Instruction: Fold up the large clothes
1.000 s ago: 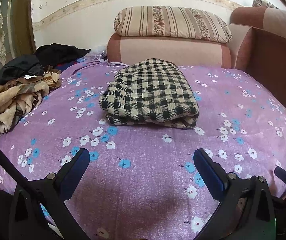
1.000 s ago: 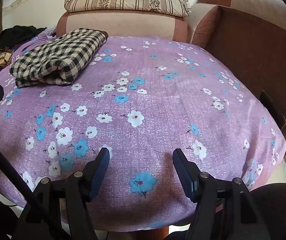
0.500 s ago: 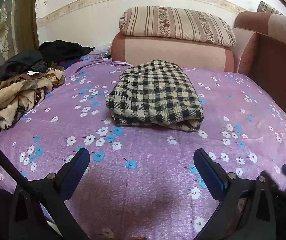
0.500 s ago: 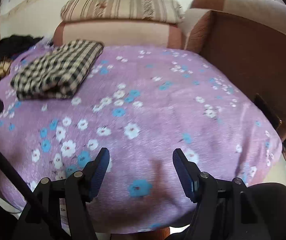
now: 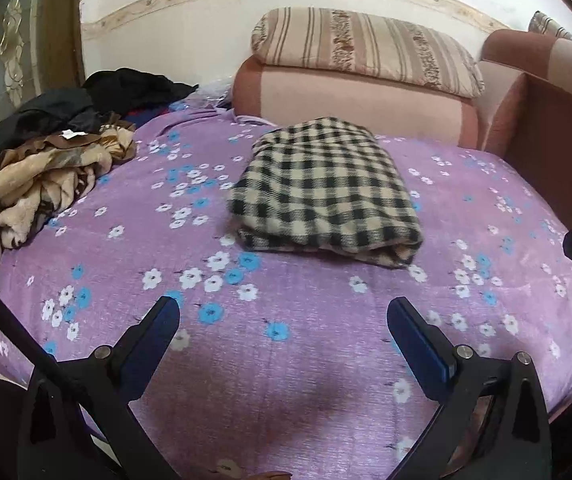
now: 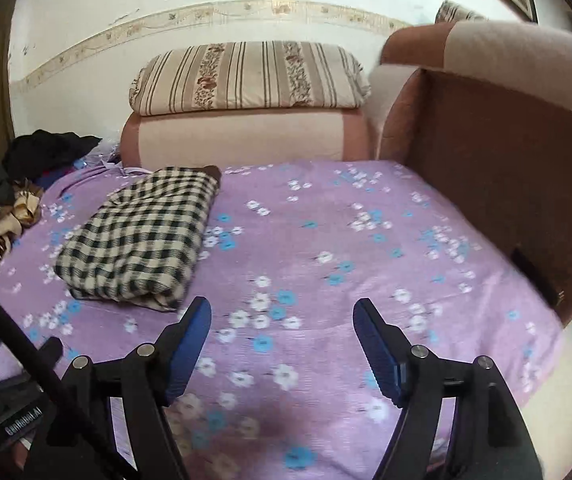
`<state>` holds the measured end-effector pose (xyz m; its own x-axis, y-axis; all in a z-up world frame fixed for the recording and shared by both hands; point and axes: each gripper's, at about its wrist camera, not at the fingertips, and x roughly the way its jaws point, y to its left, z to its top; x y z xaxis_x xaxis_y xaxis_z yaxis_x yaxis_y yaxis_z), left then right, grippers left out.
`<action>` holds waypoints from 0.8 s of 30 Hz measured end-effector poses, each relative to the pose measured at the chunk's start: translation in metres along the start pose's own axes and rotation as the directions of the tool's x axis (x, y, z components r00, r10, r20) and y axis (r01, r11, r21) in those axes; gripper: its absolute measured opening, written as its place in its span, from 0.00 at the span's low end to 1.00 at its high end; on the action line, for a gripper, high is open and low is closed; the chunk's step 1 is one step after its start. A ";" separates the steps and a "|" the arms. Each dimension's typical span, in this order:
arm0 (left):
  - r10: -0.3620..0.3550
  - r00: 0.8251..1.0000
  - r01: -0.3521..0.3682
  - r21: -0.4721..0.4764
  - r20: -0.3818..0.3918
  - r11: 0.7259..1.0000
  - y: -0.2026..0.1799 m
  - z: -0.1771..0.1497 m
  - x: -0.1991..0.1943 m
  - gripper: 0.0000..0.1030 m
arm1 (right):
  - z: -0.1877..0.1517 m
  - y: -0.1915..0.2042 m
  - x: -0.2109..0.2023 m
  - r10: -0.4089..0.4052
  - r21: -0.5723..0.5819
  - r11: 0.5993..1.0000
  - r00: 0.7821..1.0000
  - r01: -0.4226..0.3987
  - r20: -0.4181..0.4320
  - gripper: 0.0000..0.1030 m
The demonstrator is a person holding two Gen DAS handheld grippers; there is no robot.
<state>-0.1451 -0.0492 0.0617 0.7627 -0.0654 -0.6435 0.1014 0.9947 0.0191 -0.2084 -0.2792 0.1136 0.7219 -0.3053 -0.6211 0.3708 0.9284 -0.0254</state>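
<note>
A folded black-and-cream checked garment (image 5: 325, 192) lies on the purple flowered bed cover (image 5: 286, 360), toward the back middle. It also shows in the right wrist view (image 6: 142, 240), at the left. My left gripper (image 5: 282, 312) is open and empty, above the cover in front of the garment. My right gripper (image 6: 282, 312) is open and empty, above the cover to the right of the garment's near edge. Neither gripper touches the garment.
A heap of brown, cream and black clothes (image 5: 42, 176) lies at the bed's left edge. A striped pillow (image 5: 365, 48) rests on a pink cushion (image 5: 349, 108) at the back. A brown sofa arm (image 6: 497, 168) bounds the right side.
Both grippers have drawn back and lifted. The right view has swung up and left, so the garment sits nearer its fingers. Both stay open; the garment has not moved.
</note>
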 end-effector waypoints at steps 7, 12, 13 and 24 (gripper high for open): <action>-0.005 0.999 0.004 -0.028 -0.038 1.000 0.012 0.003 0.009 1.00 | -0.039 0.020 0.025 -0.011 -0.070 0.998 0.997 0.005 -0.076 0.76; -0.012 0.999 0.011 -0.014 -0.049 1.000 0.009 0.002 0.014 1.00 | -0.052 0.019 0.041 -0.014 -0.085 0.996 0.994 0.005 -0.112 0.76; -0.011 0.999 0.011 -0.009 -0.051 1.000 0.007 0.002 0.015 1.00 | -0.054 0.018 0.042 -0.015 -0.081 0.997 0.994 0.006 -0.112 0.76; -0.010 1.000 0.011 0.066 -0.023 0.998 -0.017 -0.006 0.015 1.00 | -0.061 -0.017 0.056 -0.056 0.038 0.997 0.988 0.062 -0.144 0.76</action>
<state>-0.1395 -0.0668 0.0473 0.7465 -0.0731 -0.6614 0.1519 0.9864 0.0624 -0.2097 -0.2994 0.0317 0.6081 -0.3234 -0.7250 0.4369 0.8989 -0.0345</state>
